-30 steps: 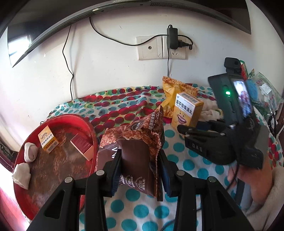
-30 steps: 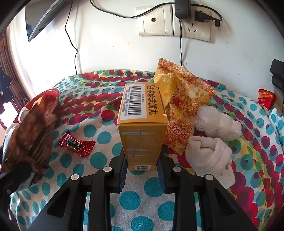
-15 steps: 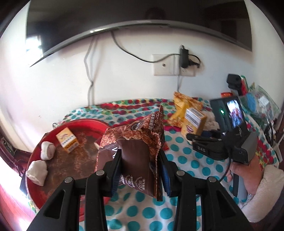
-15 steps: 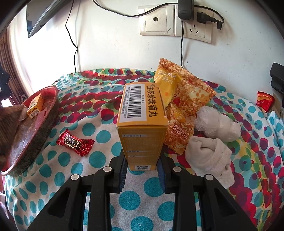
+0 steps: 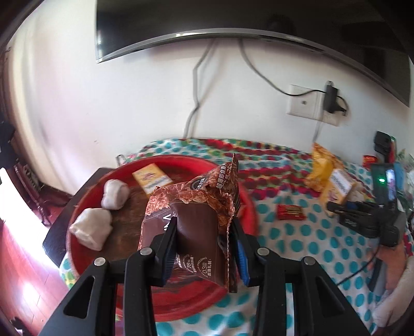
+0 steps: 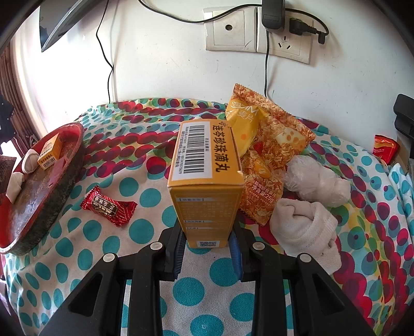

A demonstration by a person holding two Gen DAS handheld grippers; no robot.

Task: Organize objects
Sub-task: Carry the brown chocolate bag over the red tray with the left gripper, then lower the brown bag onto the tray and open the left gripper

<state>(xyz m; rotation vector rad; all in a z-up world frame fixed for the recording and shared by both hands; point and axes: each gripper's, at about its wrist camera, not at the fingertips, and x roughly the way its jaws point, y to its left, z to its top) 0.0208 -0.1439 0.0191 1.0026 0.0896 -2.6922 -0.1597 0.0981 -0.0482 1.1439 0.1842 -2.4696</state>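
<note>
My left gripper point(image 5: 204, 248) is shut on a brown snack bag point(image 5: 196, 214) and holds it above the red round tray point(image 5: 85, 263). In the tray lie a small yellow box point(image 5: 151, 178) and two white rolled bundles point(image 5: 91, 228). My right gripper point(image 6: 208, 250) is shut on an upright yellow medicine box point(image 6: 207, 178) that stands on the dotted cloth. A red wrapped candy point(image 6: 108, 206) lies between that box and the tray point(image 6: 44, 204). The right gripper point(image 5: 333, 206) also shows at the right of the left wrist view, a hand below it.
Orange snack packets point(image 6: 269, 152), a plastic-wrapped white bundle point(image 6: 318, 181) and a rolled white sock point(image 6: 305, 227) lie right of the yellow box. A red packet point(image 6: 384, 150) sits far right. Wall sockets with cables point(image 6: 258, 33) and a screen point(image 5: 233, 23) hang behind. The tray overhangs the table's left edge.
My left gripper has carried the brown bag leftward and a little up, from beside the tray to over it. The right gripper and yellow box have stayed still.
</note>
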